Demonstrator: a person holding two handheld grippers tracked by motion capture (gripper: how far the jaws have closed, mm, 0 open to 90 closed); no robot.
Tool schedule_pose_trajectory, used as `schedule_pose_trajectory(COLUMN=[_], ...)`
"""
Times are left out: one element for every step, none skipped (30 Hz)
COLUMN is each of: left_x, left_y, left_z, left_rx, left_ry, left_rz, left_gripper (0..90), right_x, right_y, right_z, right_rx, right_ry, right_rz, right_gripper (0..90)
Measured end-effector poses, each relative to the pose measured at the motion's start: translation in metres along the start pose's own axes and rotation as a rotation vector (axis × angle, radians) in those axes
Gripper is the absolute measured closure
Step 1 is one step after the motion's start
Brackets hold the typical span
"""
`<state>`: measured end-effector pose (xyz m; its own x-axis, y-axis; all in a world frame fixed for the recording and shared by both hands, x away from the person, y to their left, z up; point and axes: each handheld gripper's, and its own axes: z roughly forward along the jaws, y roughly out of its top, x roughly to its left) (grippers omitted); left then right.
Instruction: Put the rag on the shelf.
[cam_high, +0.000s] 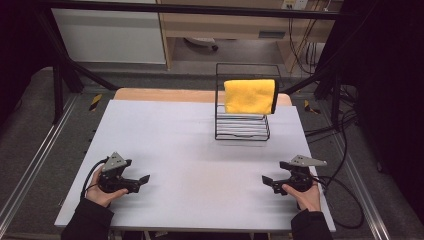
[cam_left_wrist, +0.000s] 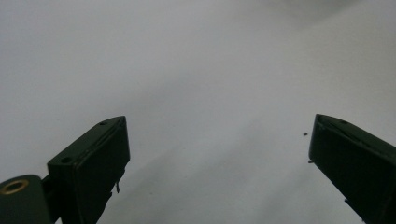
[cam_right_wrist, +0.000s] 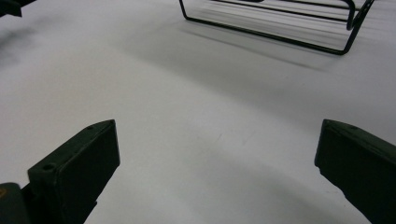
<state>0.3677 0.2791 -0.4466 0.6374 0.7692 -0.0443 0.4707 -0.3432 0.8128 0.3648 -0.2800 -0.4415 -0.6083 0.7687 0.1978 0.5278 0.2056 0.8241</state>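
The yellow cloth (cam_high: 249, 96) hangs folded over the top bar of the black wire rack (cam_high: 242, 131), draped down its front and covering the right part of the upright frame; the rack stands toward the far right of the white counter (cam_high: 190, 150), and its low shelf of thin bars looks bare beneath the cloth. Judged from how things lie, the work has not begun: the cloth is untouched on its bar, and both grippers sit well apart from it at the near edge of the counter, so reaching, gripping and lifting or moving the cloth all seem left to do. In the high view the left gripper (cam_high: 141, 181) rests low at the near left, held in a hand whose dark sleeve comes in from the bottom, its jaws pointing inward across the counter; in the left gripper view its jaws stand wide apart with nothing but bare white surface between them. The right gripper (cam_high: 267, 181) mirrors it at the near right, also pointing inward and low over the counter; the right gripper view shows its jaws spread wide and empty, with the bottom bars of the rack (cam_right_wrist: 275, 21) across the top of that view, some way ahead.
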Motion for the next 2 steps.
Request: schedule_pose_trajectory(left_x=[0.0000, 0.0000], left_y=[-0.0003, -0.0003], left_z=[-0.0003, -0.0003], left_rx=[-0.001, -0.001], left_ry=[-0.001, -0.001], left_rz=[-0.001, -0.001], left_gripper=[5.2, 5.2], right_x=[0.0002, 0.0004], right_y=[-0.0002, -0.0004], right_z=[0.0004, 0.0003], right_rx=[0.000, 0.003], right_ry=[0.000, 0.000], right_rz=[-0.003, -0.005], right_gripper=[0.7, 0.7])
